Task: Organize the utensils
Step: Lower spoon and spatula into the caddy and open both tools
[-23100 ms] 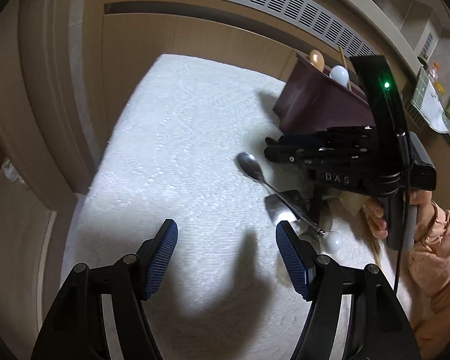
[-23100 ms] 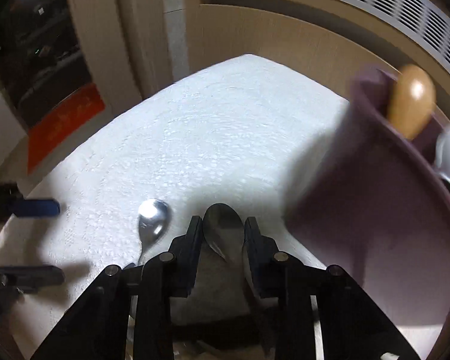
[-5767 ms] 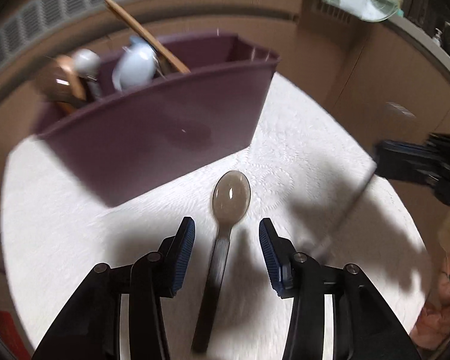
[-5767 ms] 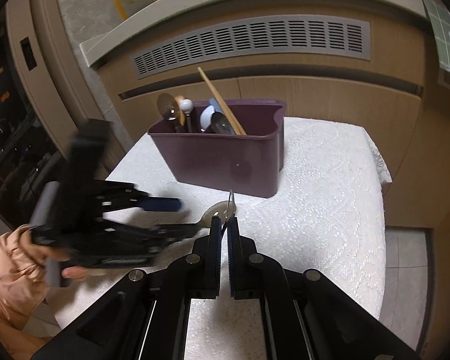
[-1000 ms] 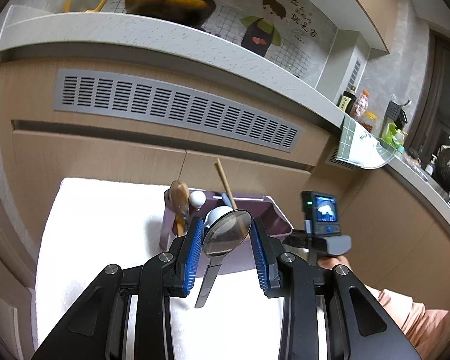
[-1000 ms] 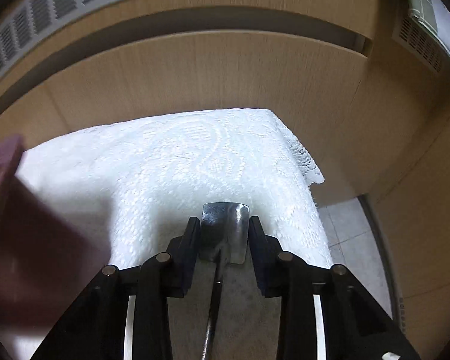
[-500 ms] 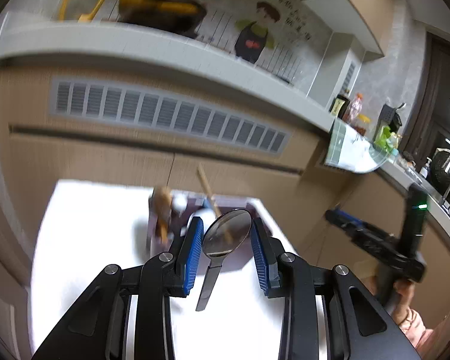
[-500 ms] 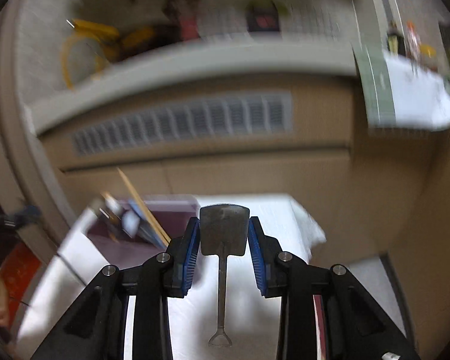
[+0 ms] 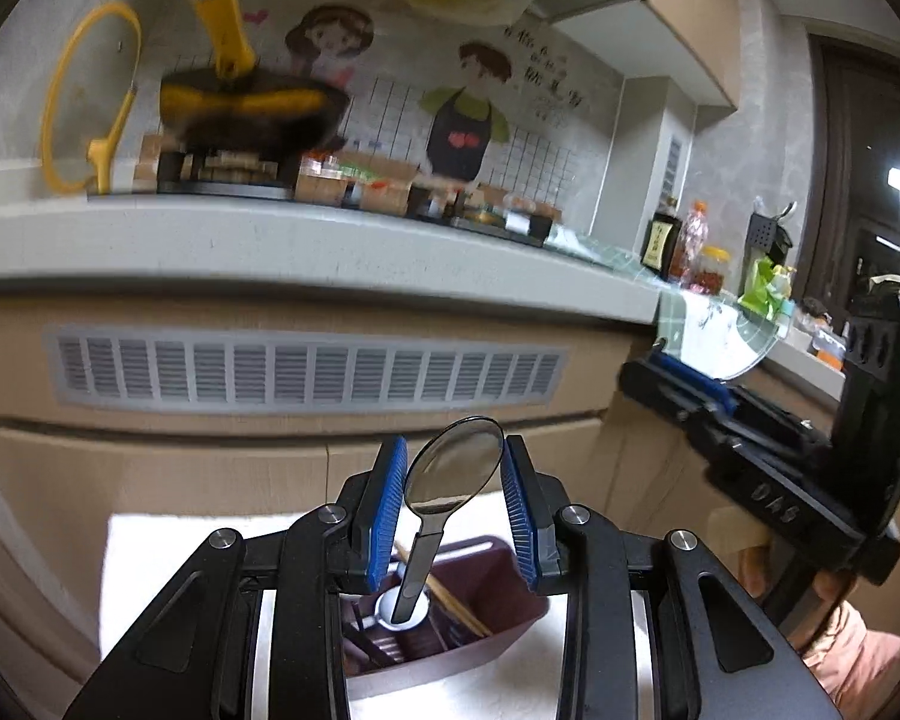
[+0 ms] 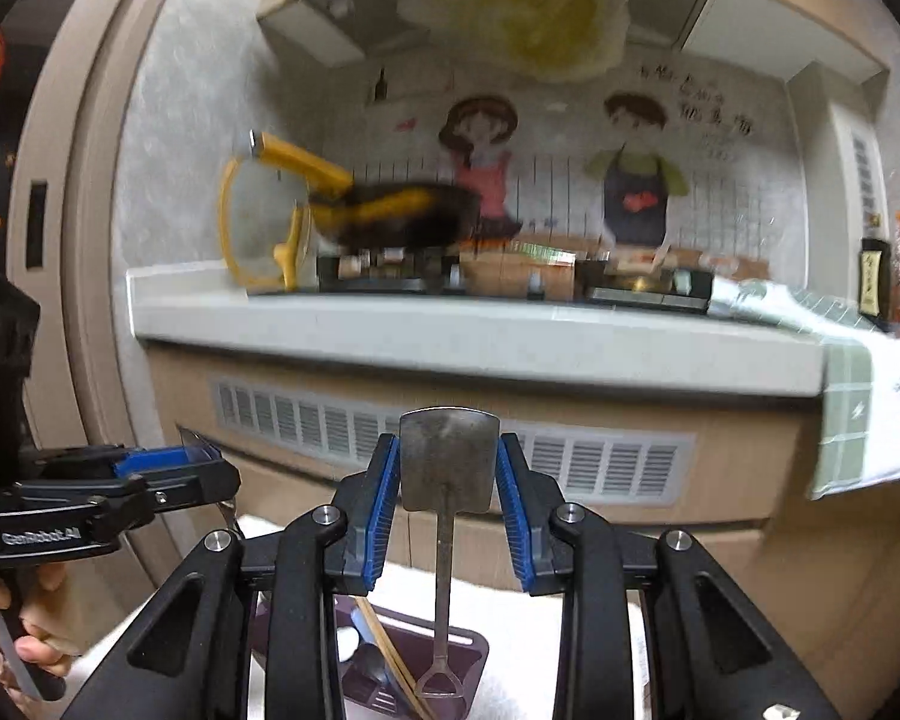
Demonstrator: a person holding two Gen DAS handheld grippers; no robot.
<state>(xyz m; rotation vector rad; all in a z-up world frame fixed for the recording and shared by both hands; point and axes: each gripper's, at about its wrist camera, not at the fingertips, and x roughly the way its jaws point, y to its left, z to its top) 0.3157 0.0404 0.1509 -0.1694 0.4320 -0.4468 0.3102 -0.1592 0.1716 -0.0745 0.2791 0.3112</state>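
Left wrist view: the left gripper is clamped on the bowl of a dark spoon, handle hanging down over the maroon utensil caddy on the white tablecloth. Right wrist view: the right gripper is clamped on the blade of a small metal spatula, its handle end hanging above the same caddy. Chopsticks and other utensils already stand inside; judged nearly finished, both held pieces remain to be dropped in. The caddy is partly hidden behind the fingers, its compartments indistinct.
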